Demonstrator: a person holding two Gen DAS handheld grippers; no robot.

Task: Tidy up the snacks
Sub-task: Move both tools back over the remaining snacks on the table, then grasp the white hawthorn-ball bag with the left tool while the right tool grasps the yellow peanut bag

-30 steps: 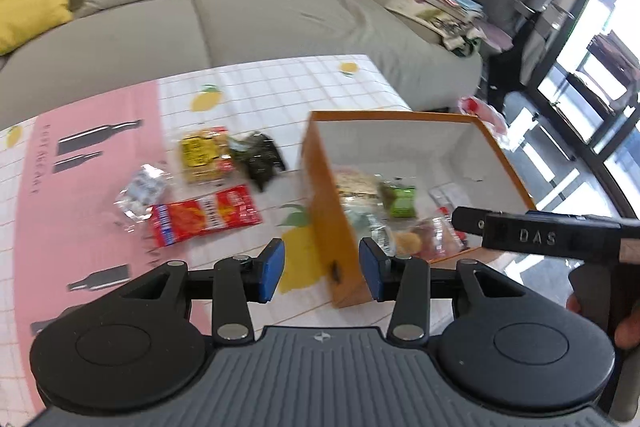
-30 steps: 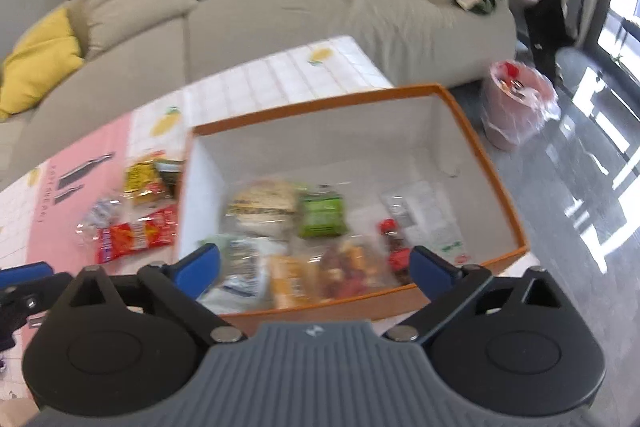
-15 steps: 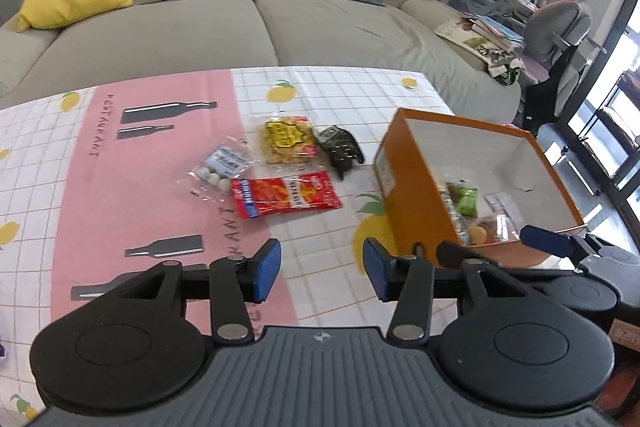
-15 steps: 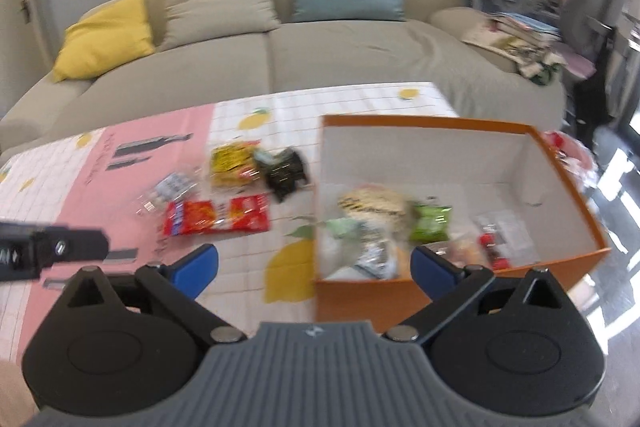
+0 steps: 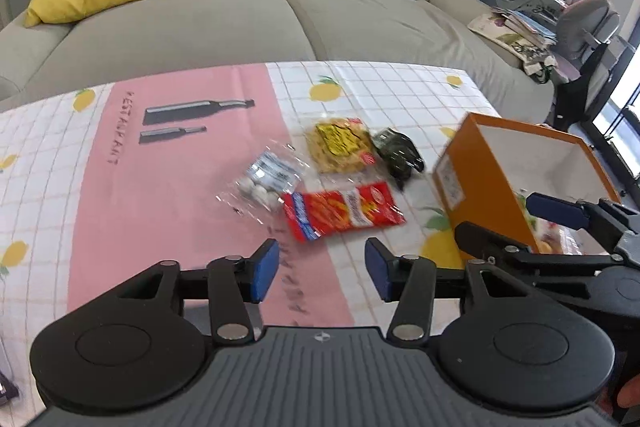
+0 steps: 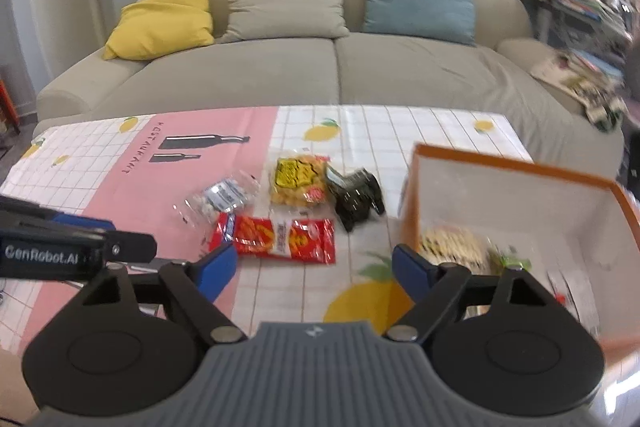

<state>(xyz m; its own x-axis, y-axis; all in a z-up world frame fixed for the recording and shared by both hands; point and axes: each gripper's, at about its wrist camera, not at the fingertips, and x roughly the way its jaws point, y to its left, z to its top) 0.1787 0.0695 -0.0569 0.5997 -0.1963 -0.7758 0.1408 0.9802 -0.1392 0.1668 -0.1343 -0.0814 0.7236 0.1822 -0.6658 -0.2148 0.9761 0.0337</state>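
Table [image 5: 200, 163] – 4 snack pkts [image 5: 340, 211], orange box [image 5: 476, 183].

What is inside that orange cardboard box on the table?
The orange cardboard box holds several snack packets: a pale speckled one and a green one. The right gripper hides the rest.

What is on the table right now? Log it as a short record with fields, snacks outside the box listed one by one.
surface: table with pink and white lemon-print cloth
container: open orange cardboard box with white inside, at the right, already holding several snacks
loose snack 1: red flat packet
loose snack 2: yellow bag
loose snack 3: dark crinkled packet
loose snack 4: clear bag of white pieces
left gripper: empty, jaws opening
right gripper: empty, jaws closing
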